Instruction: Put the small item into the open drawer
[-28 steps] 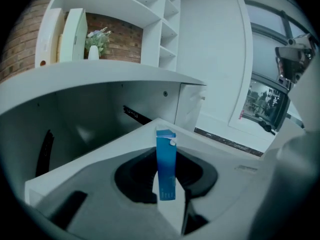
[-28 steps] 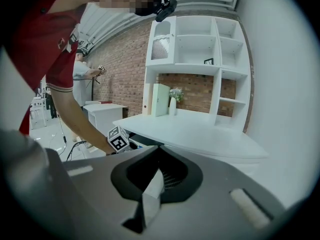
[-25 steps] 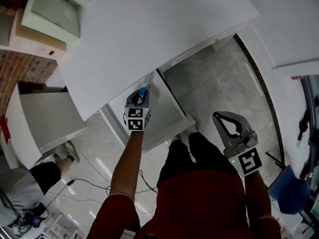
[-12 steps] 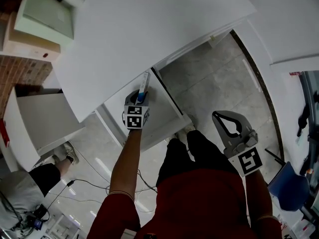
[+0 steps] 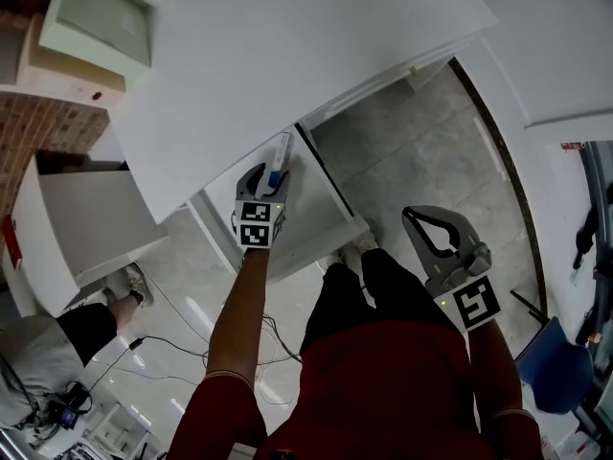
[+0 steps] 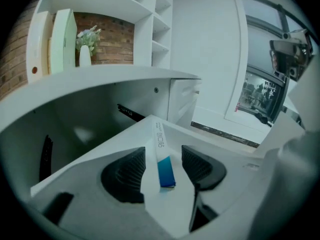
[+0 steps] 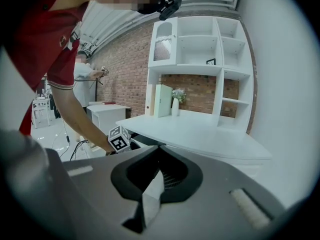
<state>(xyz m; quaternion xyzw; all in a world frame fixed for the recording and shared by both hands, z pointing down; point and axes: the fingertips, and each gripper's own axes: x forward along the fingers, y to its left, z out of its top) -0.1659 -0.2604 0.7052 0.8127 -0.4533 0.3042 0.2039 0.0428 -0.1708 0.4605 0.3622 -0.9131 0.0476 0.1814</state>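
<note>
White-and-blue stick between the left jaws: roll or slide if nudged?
The stick looks flat-sided, so it probably won't roll. Slim and small, so likely light. Its smooth surface on the smooth white drawer floor suggests it would slide or pivot easily.

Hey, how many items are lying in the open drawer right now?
1: a white small item with a blue end, on the drawer floor, loose between the left gripper's opening jaws. The desktop hides the drawer's back, so more may be there.

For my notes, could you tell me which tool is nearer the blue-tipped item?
Left. The left tool, jaws opening, has the item between them; the right tool hangs well off to its right.
</note>
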